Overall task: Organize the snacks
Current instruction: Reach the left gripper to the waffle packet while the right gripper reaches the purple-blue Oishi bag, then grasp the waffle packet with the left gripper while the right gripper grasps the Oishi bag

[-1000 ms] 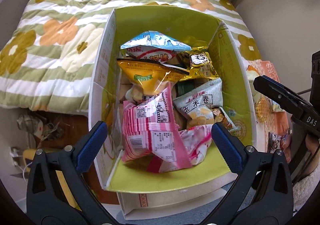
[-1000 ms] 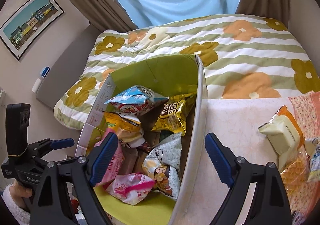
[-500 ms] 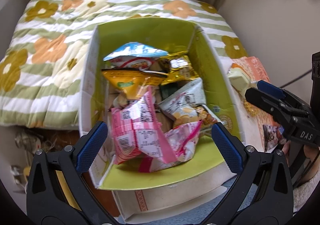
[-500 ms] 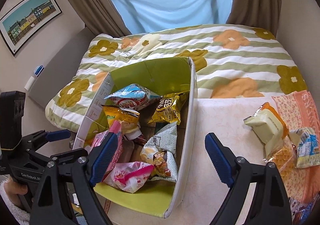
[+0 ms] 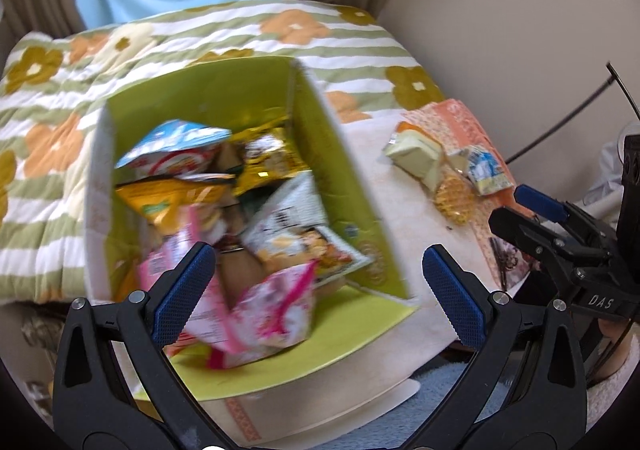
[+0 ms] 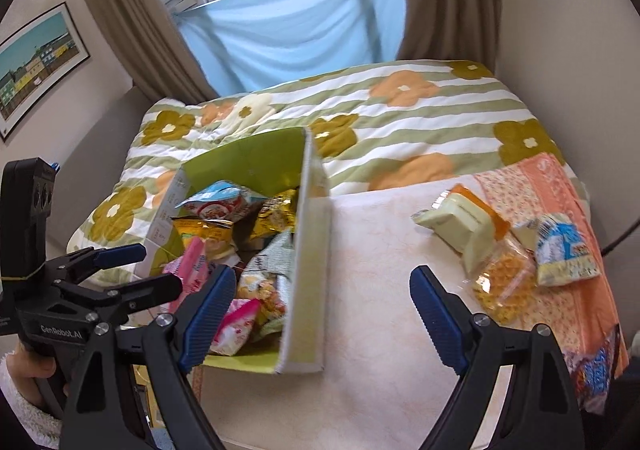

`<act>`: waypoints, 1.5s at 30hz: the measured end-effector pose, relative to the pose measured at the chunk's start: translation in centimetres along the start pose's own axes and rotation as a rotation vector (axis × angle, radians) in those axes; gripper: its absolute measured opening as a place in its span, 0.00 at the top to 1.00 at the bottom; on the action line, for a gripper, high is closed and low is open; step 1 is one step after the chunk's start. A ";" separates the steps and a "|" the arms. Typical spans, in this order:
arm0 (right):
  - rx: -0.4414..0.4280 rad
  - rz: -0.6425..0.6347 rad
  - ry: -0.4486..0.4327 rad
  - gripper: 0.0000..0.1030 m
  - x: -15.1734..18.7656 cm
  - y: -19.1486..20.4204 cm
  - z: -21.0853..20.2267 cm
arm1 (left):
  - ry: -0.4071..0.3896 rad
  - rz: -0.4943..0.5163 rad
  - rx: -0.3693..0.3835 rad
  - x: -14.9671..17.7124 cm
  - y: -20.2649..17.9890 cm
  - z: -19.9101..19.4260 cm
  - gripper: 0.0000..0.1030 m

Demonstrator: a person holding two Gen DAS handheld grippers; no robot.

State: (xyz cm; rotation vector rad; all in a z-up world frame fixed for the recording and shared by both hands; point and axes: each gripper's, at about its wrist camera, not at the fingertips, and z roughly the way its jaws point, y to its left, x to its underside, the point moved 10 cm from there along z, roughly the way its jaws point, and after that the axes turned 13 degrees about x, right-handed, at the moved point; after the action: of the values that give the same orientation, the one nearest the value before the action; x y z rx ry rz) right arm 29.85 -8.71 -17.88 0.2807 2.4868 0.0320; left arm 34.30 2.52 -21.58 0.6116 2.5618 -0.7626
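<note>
most snacks already sit in my green box (image 6: 308, 218); three packets (image 6: 508, 246) wait on the desk (image 6: 380, 290). both tools, left tool (image 5: 316, 294) and right tool (image 6: 320, 314), gape wide, holding nothing.

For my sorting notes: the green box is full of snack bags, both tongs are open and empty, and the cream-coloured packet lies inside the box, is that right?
Not quite. The cream-coloured packet lies outside the green box, on the table to its right, as the right wrist view shows. The rest holds: box full, left tongs and right tongs open and empty.
</note>
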 end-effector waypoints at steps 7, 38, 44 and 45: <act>0.112 0.058 0.000 0.16 2.0 -8.8 -1.2 | 0.054 0.054 0.037 -0.4 -6.8 4.8 0.00; 0.213 0.219 0.271 0.16 15.6 -30.2 3.3 | 0.387 0.432 0.053 1.1 -21.2 31.4 0.01; 0.213 0.207 0.301 0.16 15.7 -29.9 5.1 | 0.414 0.423 0.035 0.9 -19.5 33.8 0.03; 0.214 0.198 0.306 0.16 15.6 -29.8 5.4 | 0.416 0.426 0.027 0.8 -19.2 34.0 0.04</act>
State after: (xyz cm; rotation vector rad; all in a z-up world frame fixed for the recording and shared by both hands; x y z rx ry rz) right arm 15.15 -34.79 -34.11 0.6556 2.7586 -0.1192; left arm 32.21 -31.73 -40.33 1.3940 2.6286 -0.5660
